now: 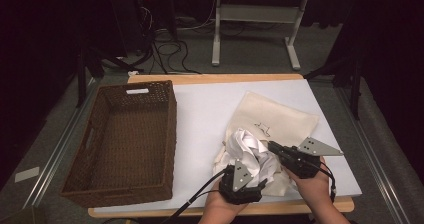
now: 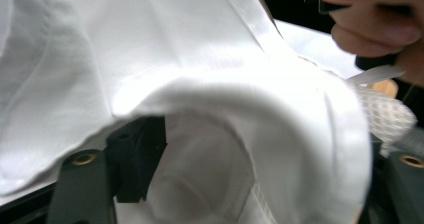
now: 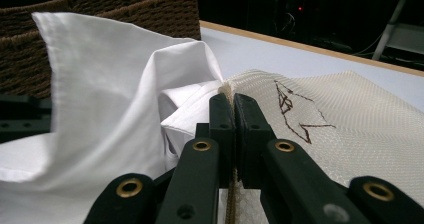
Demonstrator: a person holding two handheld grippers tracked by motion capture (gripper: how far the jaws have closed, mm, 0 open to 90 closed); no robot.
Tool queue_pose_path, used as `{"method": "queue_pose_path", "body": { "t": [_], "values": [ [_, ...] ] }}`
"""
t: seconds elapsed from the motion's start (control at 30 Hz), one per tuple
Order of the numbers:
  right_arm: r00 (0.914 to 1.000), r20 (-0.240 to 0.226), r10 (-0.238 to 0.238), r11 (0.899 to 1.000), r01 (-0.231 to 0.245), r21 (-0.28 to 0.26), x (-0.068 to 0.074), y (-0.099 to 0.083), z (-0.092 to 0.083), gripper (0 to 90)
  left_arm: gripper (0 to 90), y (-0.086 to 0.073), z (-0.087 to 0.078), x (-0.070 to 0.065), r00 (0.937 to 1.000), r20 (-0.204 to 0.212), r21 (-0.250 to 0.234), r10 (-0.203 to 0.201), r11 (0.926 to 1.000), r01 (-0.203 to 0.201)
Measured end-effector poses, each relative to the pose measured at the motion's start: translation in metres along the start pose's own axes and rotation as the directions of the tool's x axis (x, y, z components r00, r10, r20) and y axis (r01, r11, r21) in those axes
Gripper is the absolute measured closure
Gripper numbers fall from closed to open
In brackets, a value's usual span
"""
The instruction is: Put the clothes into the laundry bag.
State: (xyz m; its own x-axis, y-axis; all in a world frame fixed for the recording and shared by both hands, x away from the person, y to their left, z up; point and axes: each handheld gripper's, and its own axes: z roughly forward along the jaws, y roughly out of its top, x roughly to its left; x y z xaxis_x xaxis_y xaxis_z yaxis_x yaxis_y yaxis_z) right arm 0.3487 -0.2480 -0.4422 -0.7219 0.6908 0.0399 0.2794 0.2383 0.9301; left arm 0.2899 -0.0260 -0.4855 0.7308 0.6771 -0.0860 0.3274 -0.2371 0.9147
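Black, hard-edged jaws of the right tool (image 3: 233,106) are clamped on the hem of a cream mesh bag (image 3: 350,129) with a coarse weave and a brown line drawing. Largest is the pale tabletop (image 1: 200,109), carrying a rectangular, dark woven wicker basket (image 1: 125,139) at its left. Smooth, crumpled white cloth (image 1: 252,151) bulges from the bag's mouth near the front edge. Draped by it, the left tool (image 1: 248,171) stands parted, gripping nothing.
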Motion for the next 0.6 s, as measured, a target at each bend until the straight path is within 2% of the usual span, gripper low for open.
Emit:
{"method": "queue_pose_path", "body": {
  "t": [0.1,0.2,0.27,0.33,0.43,0.6],
  "values": [
    [1.0,0.004,-0.001,1.0,0.001,0.002,0.0,0.0,0.0,88.1,22.2,-0.007,-0.014,0.004,0.9996,0.005,-0.037,-0.028,0.9989,0.028],
    [1.0,0.004,0.0,1.0,0.0,0.002,0.0,0.0,0.0,88.1,19.7,-0.01,-0.019,0.005,0.9981,0.009,-0.034,-0.061,0.9975,0.061],
    [1.0,0.004,0.004,1.0,-0.004,0.003,0.0,0.0,0.0,88.1,18.4,-0.009,-0.022,0.004,0.998,0.011,-0.037,-0.063,0.9973,0.063],
    [1.0,0.003,0.0,1.0,0.0,0.002,0.0,-0.001,0.0,88.1,18.3,-0.005,-0.031,0.002,0.9977,0.013,-0.074,-0.066,0.995,0.067],
    [1.0,0.003,0.0,1.0,0.0,0.003,0.0,-0.001,0.0,88.1,18.2,-0.003,-0.038,0.003,0.9986,-0.004,-0.1,-0.052,0.9937,0.051],
    [1.0,0.004,-0.002,1.0,0.002,0.004,0.001,-0.001,-0.001,88.0,15.8,0.001,-0.045,0.009,0.9981,-0.03,-0.145,-0.054,0.9883,0.049]
  ]
}}
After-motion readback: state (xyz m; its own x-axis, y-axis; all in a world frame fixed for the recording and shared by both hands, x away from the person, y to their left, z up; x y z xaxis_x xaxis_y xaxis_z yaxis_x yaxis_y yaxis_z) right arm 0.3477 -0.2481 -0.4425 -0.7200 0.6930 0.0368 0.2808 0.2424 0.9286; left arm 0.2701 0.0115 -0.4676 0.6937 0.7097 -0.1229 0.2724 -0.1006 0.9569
